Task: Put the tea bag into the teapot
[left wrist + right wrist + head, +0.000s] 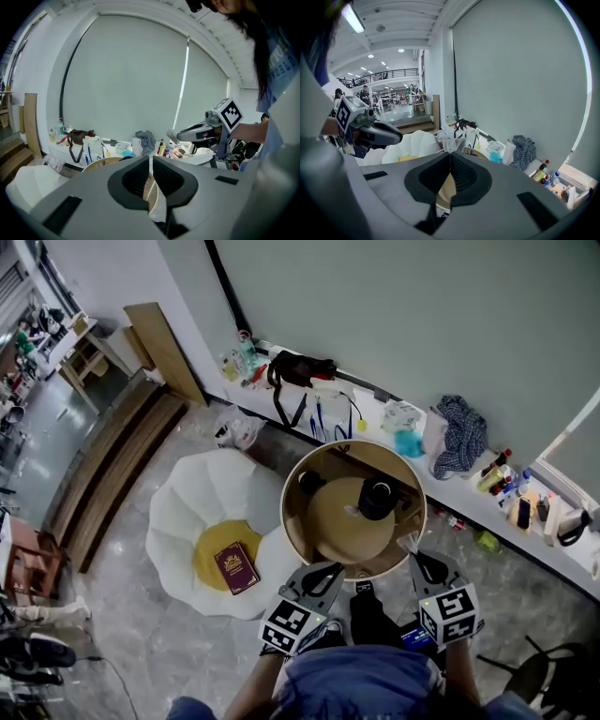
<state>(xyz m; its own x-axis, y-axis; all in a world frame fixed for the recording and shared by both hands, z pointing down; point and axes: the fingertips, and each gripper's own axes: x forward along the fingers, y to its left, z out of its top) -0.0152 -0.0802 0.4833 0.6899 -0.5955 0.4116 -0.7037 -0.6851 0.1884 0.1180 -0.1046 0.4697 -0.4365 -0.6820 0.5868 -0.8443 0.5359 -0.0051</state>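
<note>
1. Head view: the right tool is clamped on the tea bag, at 5 o'clock from the black teapot on the round bench.
2. The left tool stands a narrow slit apart, empty.

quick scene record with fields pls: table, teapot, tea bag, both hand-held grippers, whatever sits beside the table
table: round wooden table, straight ahead of the person
teapot: dark teapot on the table, right of centre
tea bag: pale tea bag, pinched at the right gripper's tips, not yet over the teapot
right hand-held gripper: shut on the tea bag
left hand-held gripper: jaws a slit apart, empty
beside table: white petal-shaped chair, yellow cushion, red book
</note>
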